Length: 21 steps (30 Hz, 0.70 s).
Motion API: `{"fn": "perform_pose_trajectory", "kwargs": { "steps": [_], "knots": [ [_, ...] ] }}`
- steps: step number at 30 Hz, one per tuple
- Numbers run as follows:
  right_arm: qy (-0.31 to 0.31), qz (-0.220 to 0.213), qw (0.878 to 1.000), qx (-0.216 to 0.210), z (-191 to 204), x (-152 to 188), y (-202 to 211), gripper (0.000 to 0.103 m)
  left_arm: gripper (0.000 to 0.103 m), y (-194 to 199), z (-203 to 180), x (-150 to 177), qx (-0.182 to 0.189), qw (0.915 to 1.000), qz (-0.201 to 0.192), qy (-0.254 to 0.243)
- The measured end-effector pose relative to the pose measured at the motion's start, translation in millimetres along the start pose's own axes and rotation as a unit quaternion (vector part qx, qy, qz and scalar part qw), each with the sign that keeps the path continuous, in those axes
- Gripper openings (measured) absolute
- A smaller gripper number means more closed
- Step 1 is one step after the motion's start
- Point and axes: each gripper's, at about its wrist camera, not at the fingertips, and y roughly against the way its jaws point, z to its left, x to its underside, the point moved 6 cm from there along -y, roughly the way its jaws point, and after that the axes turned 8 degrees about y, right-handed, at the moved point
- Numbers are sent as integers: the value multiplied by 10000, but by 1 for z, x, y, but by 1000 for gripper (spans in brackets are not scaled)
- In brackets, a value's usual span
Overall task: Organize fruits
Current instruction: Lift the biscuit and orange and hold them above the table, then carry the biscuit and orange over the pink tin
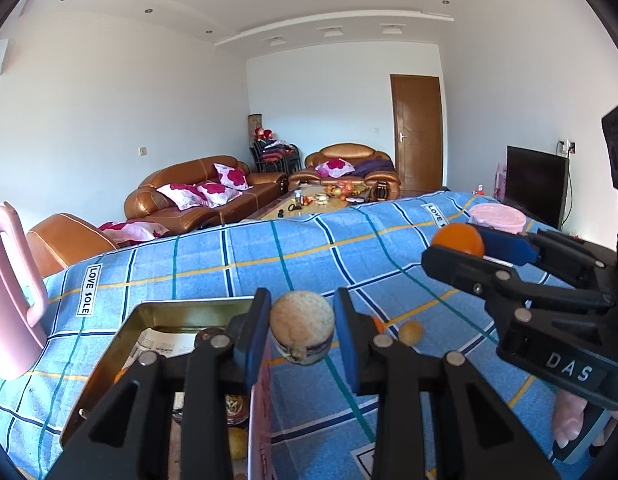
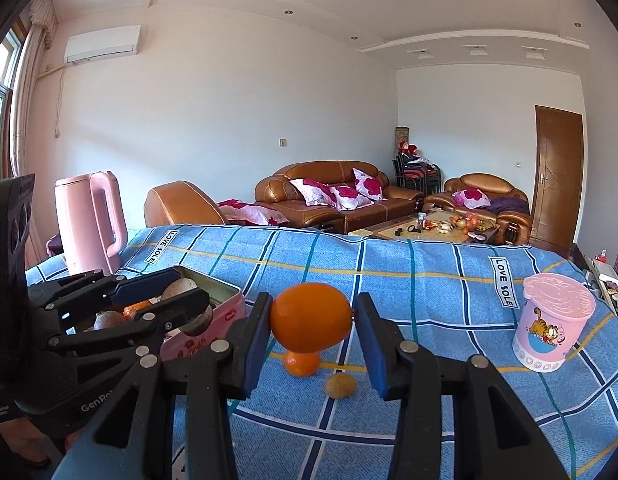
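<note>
Left wrist view, item one: my left gripper (image 1: 302, 334), fingers clamped on a pale brown round fruit (image 1: 302, 326), stem end down, raised above the cloth at the near right edge of the tin (image 1: 189, 307). Held high, I judge, so it clears the rim before going in.

Item two: tin, open, gold-lined, pink-sided, just left of that fruit. Printed paper lines its floor; several fruits already lie in it, brownish and orange ones seen from the right wrist. I take it to be the collecting place.

Item three: my right gripper (image 2: 312, 324), closed on an orange (image 2: 311, 322), gripped across its width and lifted off the table, apart from the tin on its right side. Probably waiting its turn.

Item four, loose on the blue checked tablecloth (image 2: 429, 292): a small orange fruit (image 2: 302, 363) and a small tan fruit (image 2: 340, 385), near each other, between the grippers and not yet gathered.

Item five, bystanders: pink kettle (image 2: 89, 224) behind the tin; pink lidded cup (image 2: 553, 326) far right, well apart from the fruit.
</note>
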Motion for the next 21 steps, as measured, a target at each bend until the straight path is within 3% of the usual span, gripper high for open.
{"fn": "perform_pose_trajectory", "kwargs": {
  "steps": [21],
  "knots": [
    [-77,-1,9980,-622,37,-27,-3,44,33,15,57,-10,-332,9982,308,381]
  ]
}}
